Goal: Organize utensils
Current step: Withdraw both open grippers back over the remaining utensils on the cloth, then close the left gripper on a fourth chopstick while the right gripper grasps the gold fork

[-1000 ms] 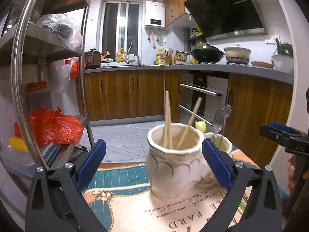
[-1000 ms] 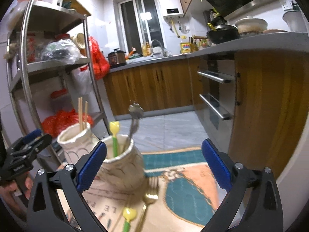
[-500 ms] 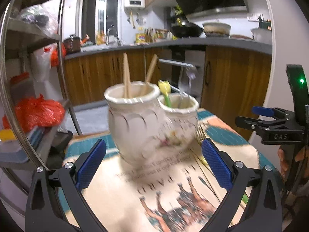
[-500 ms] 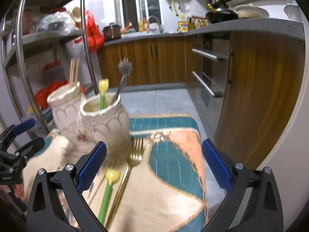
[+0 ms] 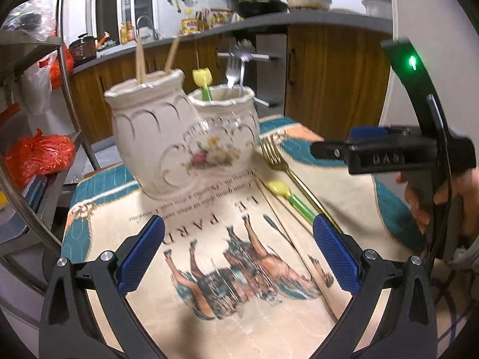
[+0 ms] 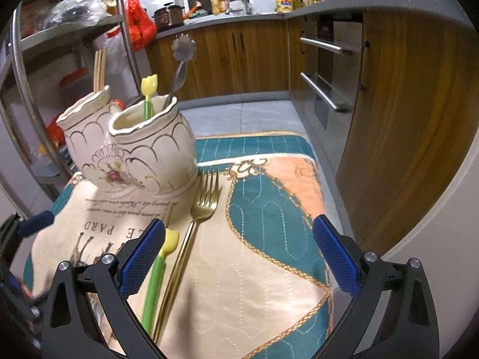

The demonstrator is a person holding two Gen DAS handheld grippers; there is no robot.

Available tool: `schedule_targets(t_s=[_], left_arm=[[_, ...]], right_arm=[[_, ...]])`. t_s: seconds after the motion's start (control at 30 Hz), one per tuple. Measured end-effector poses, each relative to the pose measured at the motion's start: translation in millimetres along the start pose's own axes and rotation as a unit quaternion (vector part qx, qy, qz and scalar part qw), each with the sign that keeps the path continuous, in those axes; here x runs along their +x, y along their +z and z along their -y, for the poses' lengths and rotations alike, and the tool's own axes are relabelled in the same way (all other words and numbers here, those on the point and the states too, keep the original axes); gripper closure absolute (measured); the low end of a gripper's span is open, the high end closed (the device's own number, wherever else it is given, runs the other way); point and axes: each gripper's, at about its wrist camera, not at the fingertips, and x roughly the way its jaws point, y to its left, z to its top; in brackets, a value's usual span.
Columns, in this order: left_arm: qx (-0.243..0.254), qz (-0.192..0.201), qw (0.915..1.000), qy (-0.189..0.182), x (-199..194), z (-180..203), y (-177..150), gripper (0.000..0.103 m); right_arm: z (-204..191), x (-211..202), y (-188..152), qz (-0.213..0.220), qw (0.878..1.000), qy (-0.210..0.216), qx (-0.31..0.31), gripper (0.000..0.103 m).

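Note:
Two joined white ceramic pots stand at the far side of a printed cloth. The left pot (image 5: 152, 137) (image 6: 80, 131) holds wooden chopsticks (image 5: 140, 59). The right pot (image 5: 227, 131) (image 6: 155, 146) holds a yellow-tipped green utensil (image 6: 147, 95) and a silver utensil (image 6: 179, 65). A gold fork (image 5: 278, 161) (image 6: 197, 218) and a second yellow-tipped green utensil (image 5: 287, 194) (image 6: 158, 269) lie on the cloth. My left gripper (image 5: 239, 251) is open and empty above the cloth. My right gripper (image 6: 239, 251) is open and empty, its left finger beside the lying green utensil.
The printed cloth (image 6: 269, 239) covers a small table. A metal shelf rack (image 5: 33, 155) with orange bags stands to the left. Wooden kitchen cabinets (image 6: 404, 119) and an oven front lie to the right and behind. The right gripper also shows in the left wrist view (image 5: 389, 149).
Both grippers have drawn back and risen from the pots and now tilt down at the cloth. More of the lying fork and green utensil shows. Both stay open.

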Motion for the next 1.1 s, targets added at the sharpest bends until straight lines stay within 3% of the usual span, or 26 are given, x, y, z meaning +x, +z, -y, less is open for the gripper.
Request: schedule_targets(t_s=[0.1,0.2,0.27,0.33,0.53,0.67,0.9,1.1], left_arm=[[0.011,-0.029,0.9995,0.001,8.8,4.7,-2.9,0.006],[0.017,-0.042,0.9990,-0.004,11.3,9.3,-5.1,0.006],[0.022,-0.047,0.9986,-0.009,11.3,12.5,-5.7,0.011],[0.026,-0.054,0.9980,-0.018,13.1,15.3,-6.9,0.023],[0.036,-0.077,0.9950,-0.054,17.3,26.7,-10.8,0.041],[0.044,-0.093,0.9932,-0.055,23.4,32.0,-14.4,0.054],[0.042,-0.100,0.9918,-0.068,22.0,27.1,-13.5,0.090],[0.049,-0.112,0.9905,-0.062,23.7,16.8,-9.4,0.094]], right_arm=[[-0.5,4.7,0.7,-0.006,1.000,0.006,0.000,0.008],[-3.7,10.2,-0.1,-0.018,1.000,0.015,-0.001,0.026],[-9.4,14.1,-0.8,-0.027,0.999,0.017,-0.006,0.039],[-13.8,17.3,-1.9,-0.037,0.999,0.029,-0.008,0.052],[-27.9,29.4,-4.0,-0.063,0.997,0.044,-0.023,0.075],[-34.3,38.6,-6.6,-0.076,0.996,0.042,-0.030,0.079],[-37.7,39.0,-6.3,-0.080,0.995,0.042,-0.050,0.091],[-30.6,33.9,-6.1,-0.086,0.994,0.029,-0.060,0.096]])
